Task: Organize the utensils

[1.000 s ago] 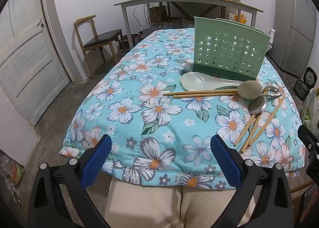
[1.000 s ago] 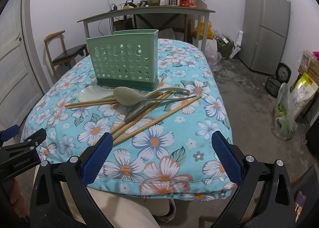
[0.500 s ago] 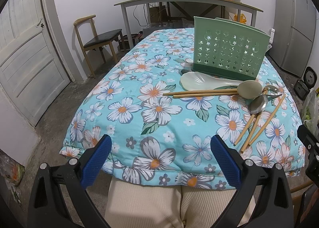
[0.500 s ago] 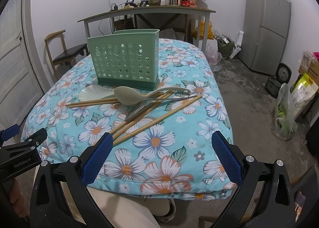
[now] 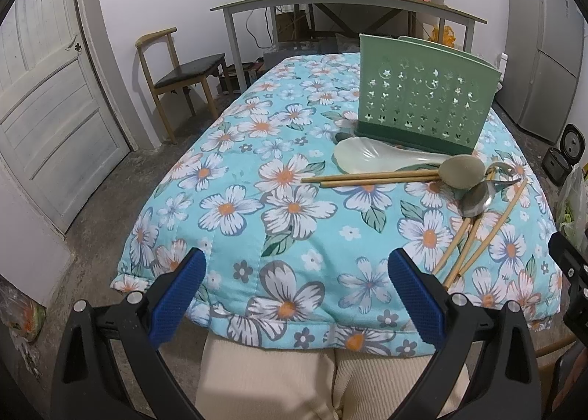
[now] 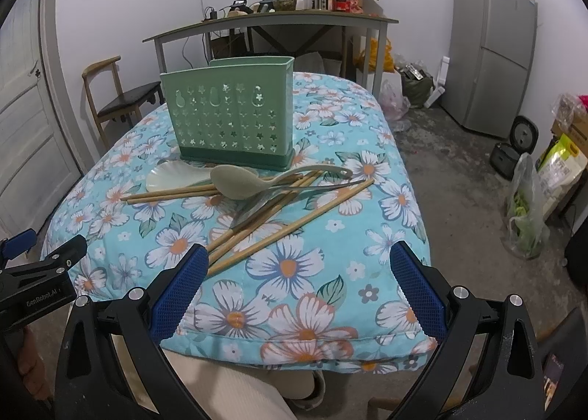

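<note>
The left tool (image 5: 294, 287) is wide open, its two blue pads far apart, and it holds nothing. It hangs over the near edge of the counter (image 5: 257, 236), which is covered with a blue flowered cloth, and touches no utensil. The right tool (image 6: 296, 282) is also wide open and empty. Its left blue pad (image 6: 180, 287) stands in front of the near ends of the chopsticks (image 6: 279, 221), but I cannot tell if it touches them.

The green utensil holder (image 6: 231, 118) stands upright in the middle of the counter. The utensils lie in a loose pile just in front of it: a pale rice paddle (image 6: 176, 175) close to its base, a beige spoon (image 6: 239, 181) lying across the wooden chopsticks, and a metal spoon (image 5: 477, 201) among them. One pair of chopsticks (image 5: 371, 177) points to the left; the others fan out toward the near edge.

The inside of the holder is hidden behind its front wall, so its compartments are not visible. Part of the metal spoon's handle is covered by the beige spoon. In the right wrist view only the black arm of the left tool shows at the left edge; its pads are cut off. The person's light trousers (image 5: 330, 383) appear under the counter edge.
</note>
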Motion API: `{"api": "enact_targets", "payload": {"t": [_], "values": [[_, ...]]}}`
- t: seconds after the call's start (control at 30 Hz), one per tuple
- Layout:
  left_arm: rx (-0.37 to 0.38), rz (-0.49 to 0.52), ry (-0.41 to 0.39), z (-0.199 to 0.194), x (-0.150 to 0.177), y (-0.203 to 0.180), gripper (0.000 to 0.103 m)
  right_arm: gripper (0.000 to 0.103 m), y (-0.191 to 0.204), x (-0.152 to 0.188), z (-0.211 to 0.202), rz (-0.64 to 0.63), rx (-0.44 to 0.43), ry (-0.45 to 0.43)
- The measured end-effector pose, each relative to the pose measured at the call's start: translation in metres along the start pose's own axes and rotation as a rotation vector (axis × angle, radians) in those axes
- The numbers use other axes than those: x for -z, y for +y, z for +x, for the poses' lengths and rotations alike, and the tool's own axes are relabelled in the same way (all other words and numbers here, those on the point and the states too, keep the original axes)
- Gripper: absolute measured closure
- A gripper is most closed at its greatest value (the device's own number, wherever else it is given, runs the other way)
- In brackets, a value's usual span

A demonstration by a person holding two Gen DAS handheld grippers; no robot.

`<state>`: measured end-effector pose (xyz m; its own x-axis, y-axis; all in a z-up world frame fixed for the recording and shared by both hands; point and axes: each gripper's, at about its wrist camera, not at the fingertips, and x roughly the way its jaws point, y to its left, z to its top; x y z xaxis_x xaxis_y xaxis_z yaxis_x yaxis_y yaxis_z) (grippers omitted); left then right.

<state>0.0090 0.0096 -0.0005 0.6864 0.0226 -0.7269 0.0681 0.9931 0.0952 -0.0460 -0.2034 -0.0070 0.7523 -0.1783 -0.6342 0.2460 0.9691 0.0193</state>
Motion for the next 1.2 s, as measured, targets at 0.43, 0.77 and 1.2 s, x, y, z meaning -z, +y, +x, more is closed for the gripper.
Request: {"api": "enact_targets", "payload": {"t": [0.43, 0.77, 1.2], "values": [[0.071, 0.027, 0.017, 0.016, -0.037, -0.006, 0.006, 0.008, -0.002, -0.032, 0.017, -0.022, 0.037, -0.001], [0.381, -0.046, 0.006, 0.013, -0.063, 0.006, 0.006, 0.008, 0.002, -0.032, 0.035, -0.046, -0.026, 0.026], [0.443, -0.16, -0.016, 0.041, -0.092, 0.026, 0.006, 0.008, -0.004, -0.046, 0.031, -0.002, -0.156, -0.106]]}}
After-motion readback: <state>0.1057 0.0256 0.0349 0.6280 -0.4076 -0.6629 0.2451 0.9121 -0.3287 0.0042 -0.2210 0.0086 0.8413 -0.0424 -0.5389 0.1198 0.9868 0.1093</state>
